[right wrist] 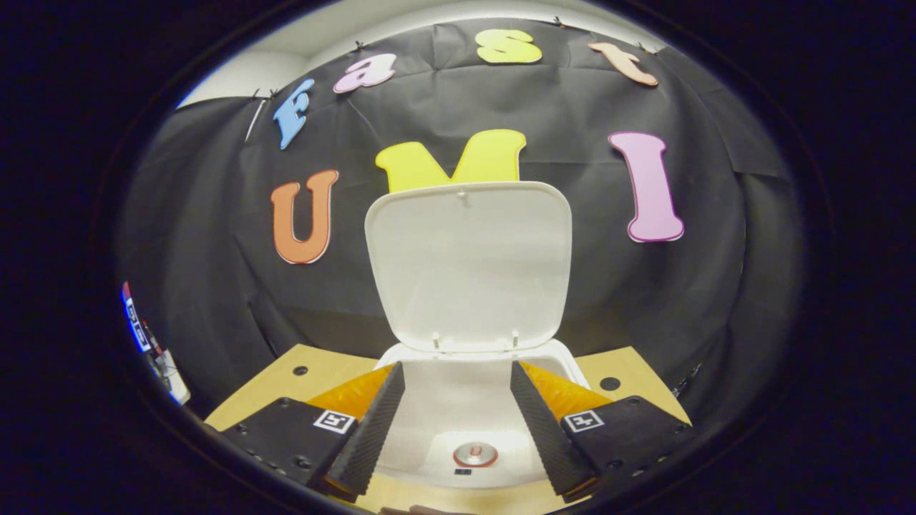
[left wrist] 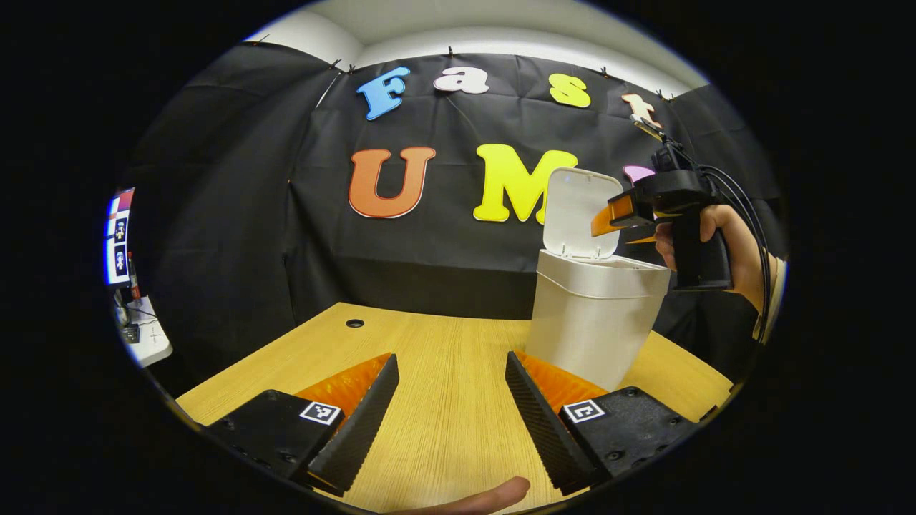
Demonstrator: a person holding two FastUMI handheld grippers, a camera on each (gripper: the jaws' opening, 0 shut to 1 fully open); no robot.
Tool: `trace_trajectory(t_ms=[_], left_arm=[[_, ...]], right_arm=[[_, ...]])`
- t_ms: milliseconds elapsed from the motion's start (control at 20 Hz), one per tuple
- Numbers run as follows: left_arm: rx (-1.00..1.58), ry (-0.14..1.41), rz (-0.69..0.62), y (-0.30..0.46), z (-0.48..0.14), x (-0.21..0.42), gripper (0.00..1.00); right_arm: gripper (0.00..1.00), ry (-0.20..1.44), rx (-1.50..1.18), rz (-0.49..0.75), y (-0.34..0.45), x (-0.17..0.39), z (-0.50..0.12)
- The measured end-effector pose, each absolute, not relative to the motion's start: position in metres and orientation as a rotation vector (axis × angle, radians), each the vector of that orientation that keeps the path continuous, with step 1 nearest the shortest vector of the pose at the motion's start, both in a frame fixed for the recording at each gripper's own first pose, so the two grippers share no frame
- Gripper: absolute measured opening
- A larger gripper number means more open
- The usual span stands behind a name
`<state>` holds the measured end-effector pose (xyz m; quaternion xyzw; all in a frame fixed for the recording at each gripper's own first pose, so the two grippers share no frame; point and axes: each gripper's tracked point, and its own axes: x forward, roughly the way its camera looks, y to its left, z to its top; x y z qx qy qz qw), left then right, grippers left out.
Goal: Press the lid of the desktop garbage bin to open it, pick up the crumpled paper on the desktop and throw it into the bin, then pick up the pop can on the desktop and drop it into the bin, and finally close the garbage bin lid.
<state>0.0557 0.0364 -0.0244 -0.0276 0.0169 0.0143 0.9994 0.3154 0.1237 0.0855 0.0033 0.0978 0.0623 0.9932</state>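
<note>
White bin (left wrist: 594, 322) on desk, lid (right wrist: 469, 265) upright, can (right wrist: 475, 453) inside

A white garbage bin (left wrist: 594, 315) with its white lid (left wrist: 578, 213) raised stands on a light wood-grain desktop (left wrist: 444, 372) — pale yellow-tan with fine streaks. Inside the bin, the pop can (right wrist: 475, 454) shows a silver top ringed in red. Black-and-white square markers (left wrist: 320, 412) sit on the left gripper's black body — 2 in all.
</note>
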Motion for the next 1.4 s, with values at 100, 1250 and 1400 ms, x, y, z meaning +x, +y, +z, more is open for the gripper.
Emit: trace_trajectory(t_ms=[100,1250,1400], left_arm=[[-0.052,0.029,0.028,0.035,-0.021,0.056,0.97],[-0.086,0.037,-0.014,0.049,-0.02,0.048,0.97],[-0.097,0.064,0.017,0.053,-0.027,0.057,0.97]], right_arm=[[0.94,0.162,0.022,0.116,0.122,0.312,0.101],[0.95,-0.078,0.0,0.036,0.138,0.388,0.245],[0.95,-0.064,-0.026,0.008,0.136,0.406,0.238]])
